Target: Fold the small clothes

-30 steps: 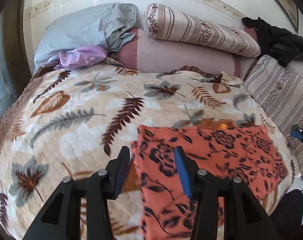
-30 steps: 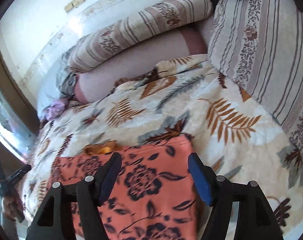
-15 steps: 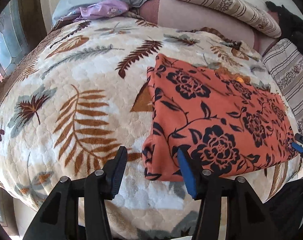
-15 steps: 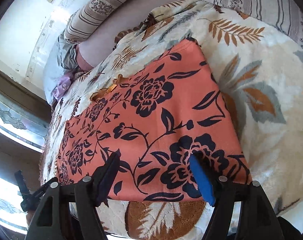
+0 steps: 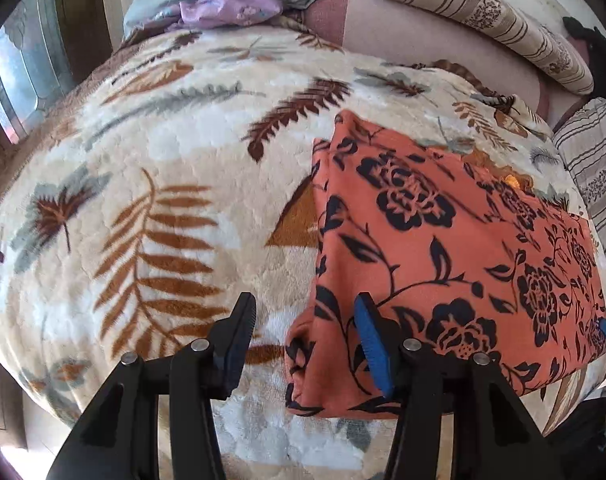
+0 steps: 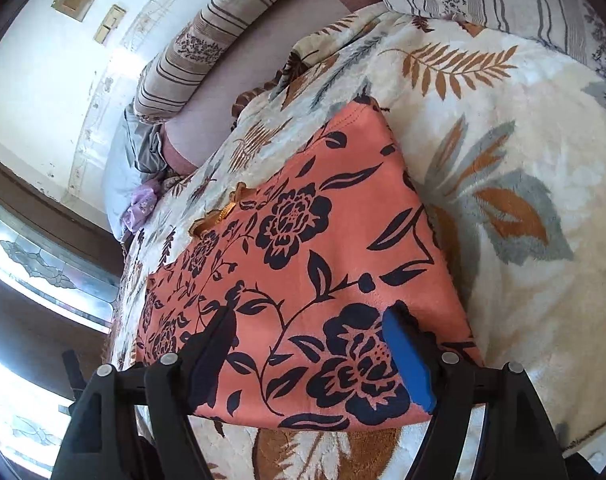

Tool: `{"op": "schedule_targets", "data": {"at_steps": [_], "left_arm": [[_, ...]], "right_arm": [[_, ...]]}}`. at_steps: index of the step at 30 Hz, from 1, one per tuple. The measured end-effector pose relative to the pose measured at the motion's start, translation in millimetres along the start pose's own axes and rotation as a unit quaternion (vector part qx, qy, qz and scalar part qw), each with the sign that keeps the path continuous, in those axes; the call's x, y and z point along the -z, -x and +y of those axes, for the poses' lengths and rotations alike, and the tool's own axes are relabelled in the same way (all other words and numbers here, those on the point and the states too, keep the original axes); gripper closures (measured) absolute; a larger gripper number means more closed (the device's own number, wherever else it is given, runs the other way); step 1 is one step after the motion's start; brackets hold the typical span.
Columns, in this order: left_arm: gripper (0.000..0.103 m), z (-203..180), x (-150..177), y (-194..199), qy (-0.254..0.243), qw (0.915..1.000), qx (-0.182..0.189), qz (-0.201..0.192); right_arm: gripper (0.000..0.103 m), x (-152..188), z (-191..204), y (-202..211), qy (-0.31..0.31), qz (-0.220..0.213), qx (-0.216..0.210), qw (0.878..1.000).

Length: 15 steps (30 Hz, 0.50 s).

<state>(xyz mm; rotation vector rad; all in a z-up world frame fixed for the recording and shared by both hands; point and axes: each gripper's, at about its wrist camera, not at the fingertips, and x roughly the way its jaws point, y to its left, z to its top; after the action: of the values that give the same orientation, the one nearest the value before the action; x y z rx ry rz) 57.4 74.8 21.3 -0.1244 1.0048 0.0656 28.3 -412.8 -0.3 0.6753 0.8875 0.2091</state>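
Left wrist view: the left gripper [image 5: 305, 344] hangs with jaws apart over the near left corner of the orange floral garment [image 5: 455, 248], lying flat on the bed's leaf-print blanket [image 5: 151, 184]. The right gripper [image 6: 307, 354], jaws opening, straddles the near right edge. Pinching plush blanket with the hem could drag both. Open bed lies left and far.

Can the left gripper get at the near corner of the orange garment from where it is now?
Probably yes. The left gripper has open jaws astride the orange garment's near corner, and nothing lies between them and the cloth on the blanket.
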Motion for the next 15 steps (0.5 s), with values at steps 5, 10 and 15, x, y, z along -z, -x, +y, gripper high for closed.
{"op": "schedule_targets", "data": {"at_steps": [5,10,15], "left_arm": [[0.033,-46,-23,33,-0.027,0.9962,0.039,-0.073],[0.027,-112,-21,20,-0.090,0.9893,0.058,-0.099],[0.027,-130,3,-43,-0.101,0.9946,0.012,-0.022]], "right_arm": [[0.024,25,-2,22,-0.068,-0.012,-0.054,0.996],[0.024,57,-21,9,-0.133,0.007,-0.041,0.990],[0.024,40,-53,8,-0.222,-0.046,-0.047,0.973]]}}
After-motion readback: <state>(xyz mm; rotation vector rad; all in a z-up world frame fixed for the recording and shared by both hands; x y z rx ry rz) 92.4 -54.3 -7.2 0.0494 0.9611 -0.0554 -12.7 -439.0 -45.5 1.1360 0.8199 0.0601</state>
